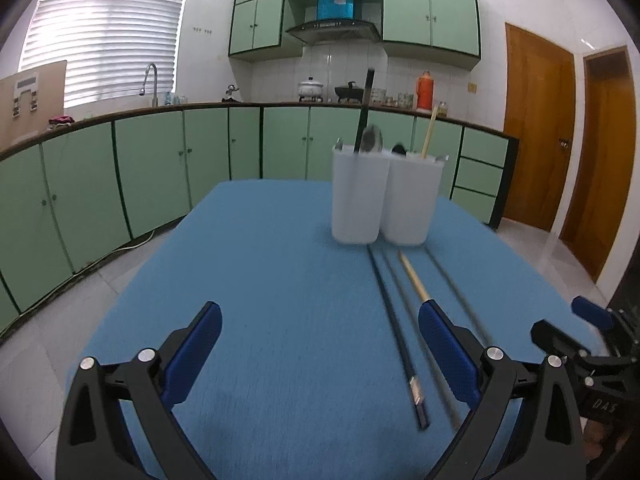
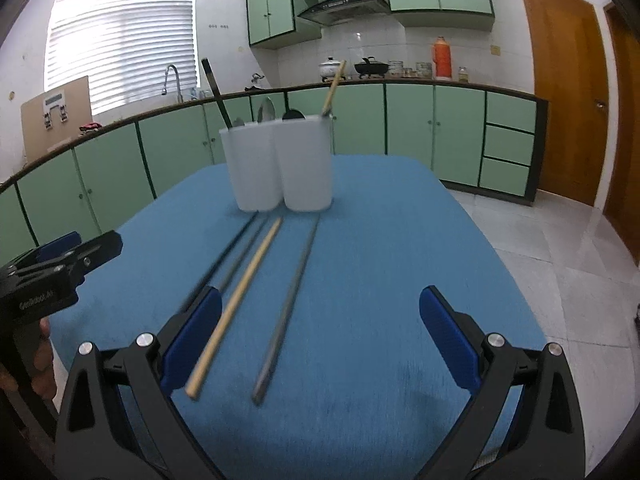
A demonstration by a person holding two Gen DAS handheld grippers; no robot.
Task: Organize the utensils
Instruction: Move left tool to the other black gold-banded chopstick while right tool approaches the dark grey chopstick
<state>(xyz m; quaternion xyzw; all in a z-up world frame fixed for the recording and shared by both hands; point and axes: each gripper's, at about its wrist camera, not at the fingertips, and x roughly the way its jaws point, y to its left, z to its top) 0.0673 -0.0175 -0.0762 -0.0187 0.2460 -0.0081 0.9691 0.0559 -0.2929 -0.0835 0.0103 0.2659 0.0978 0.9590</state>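
**A:** What lies on the blue cloth (image 2: 380,240), going left to right?

**B:** Four long thin sticks lie loose on its woven, matte surface. In the right wrist view, furthest left is a black chopstick (image 2: 224,256), partly hidden behind the left pad. Beside it is a second dark stick (image 2: 244,252), too blurred to tell its material. Then comes a pale wooden chopstick (image 2: 236,304) with a squared end, and last a grey metallic one (image 2: 288,304).

**A:** And the holders?

**B:** Two white translucent plastic cups stand touching at the far ends of the sticks. The left cup (image 2: 252,168) holds a dark handle and rounded spoon bowls. The right cup (image 2: 306,164) holds a tilted wooden stick. How many spoons there are cannot be told through the frosted walls.

**A:** What about the tongs?

**B:** The left gripper (image 1: 320,340) hovers over the cloth, jaws spread wide, holding nothing. Its fingers are black plastic with ribbed blue pads (image 1: 448,352). The right gripper (image 2: 320,332) is likewise wide open and empty. The wooden and grey sticks lie between its fingers, untouched.

**A:** Is anything cut off?

**B:** A hand (image 2: 42,356) holding the left tool shows only as a sliver at the edge.
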